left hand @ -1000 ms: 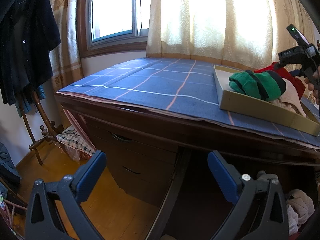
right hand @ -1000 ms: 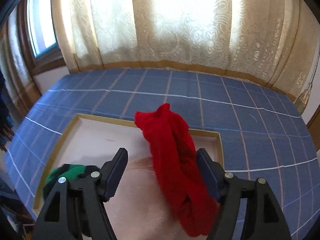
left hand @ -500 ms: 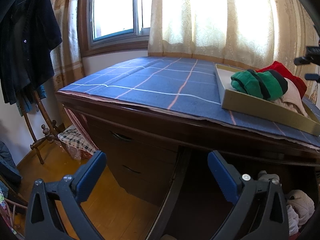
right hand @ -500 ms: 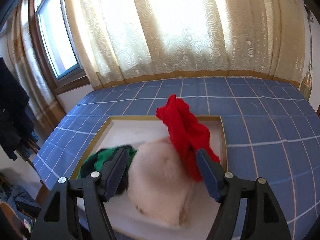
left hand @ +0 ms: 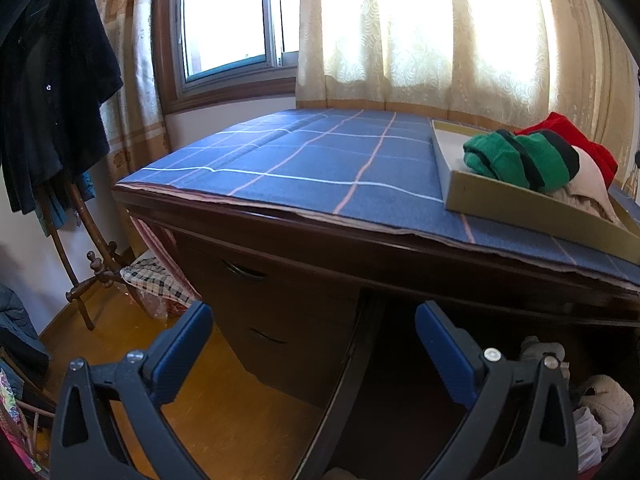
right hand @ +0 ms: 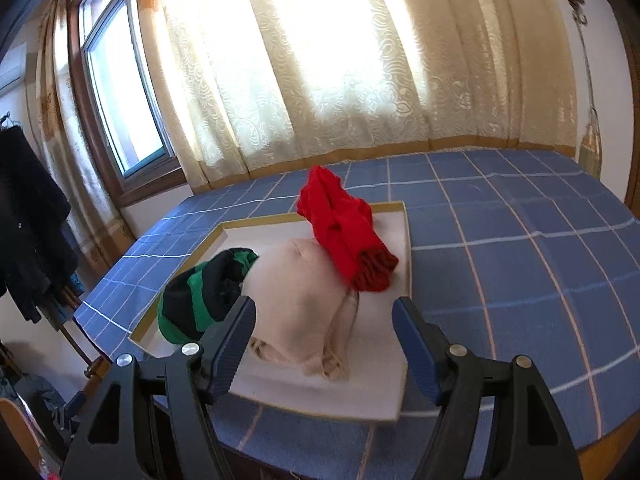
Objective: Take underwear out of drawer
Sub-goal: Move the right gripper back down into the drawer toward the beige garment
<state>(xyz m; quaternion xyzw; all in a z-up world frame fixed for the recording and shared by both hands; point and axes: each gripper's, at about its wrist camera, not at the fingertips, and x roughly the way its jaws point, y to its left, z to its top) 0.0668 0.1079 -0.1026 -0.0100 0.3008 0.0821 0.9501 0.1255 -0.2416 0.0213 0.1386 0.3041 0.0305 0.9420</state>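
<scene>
Right gripper (right hand: 324, 344) hangs with jaws spread wide, nothing between the pads. Just past the tips sits a shallow tray (right hand: 400, 396) with a gold rim, on the blue checked cloth (right hand: 520, 248) covering the desk.

3 pieces of underwear lie in the tray:
- beige underwear (right hand: 296, 300) straight ahead of the jaw gap, nearest the tips, overlapping the other 2
- green-and-black striped underwear (right hand: 192, 300) beyond the left finger, touching the beige piece
- red underwear (right hand: 344, 236) farther out, slightly right of the gap centre, draped over the beige piece's far edge

Pads are apart from all 3.

Left gripper (left hand: 312, 348) is low in front of the dark wooden desk (left hand: 400, 248), jaws also wide and empty. Between and beyond its fingers is the dark opening under the desk top. Past the right finger, pale rolled garments (left hand: 604, 404) lie in the open drawer (left hand: 560, 360), near the finger but not touched. Beyond the left finger stand 2 closed drawer fronts (left hand: 256, 300) and wooden floor (left hand: 224, 408). Up and right of the jaws, the same tray (left hand: 520, 204) shows edge-on with the green (left hand: 520, 160), red (left hand: 576, 140) and beige (left hand: 588, 188) pieces heaped in it.

Lace curtains (right hand: 340, 60) hang behind the desk; dark clothing (left hand: 52, 92) hangs on a rack far left.
</scene>
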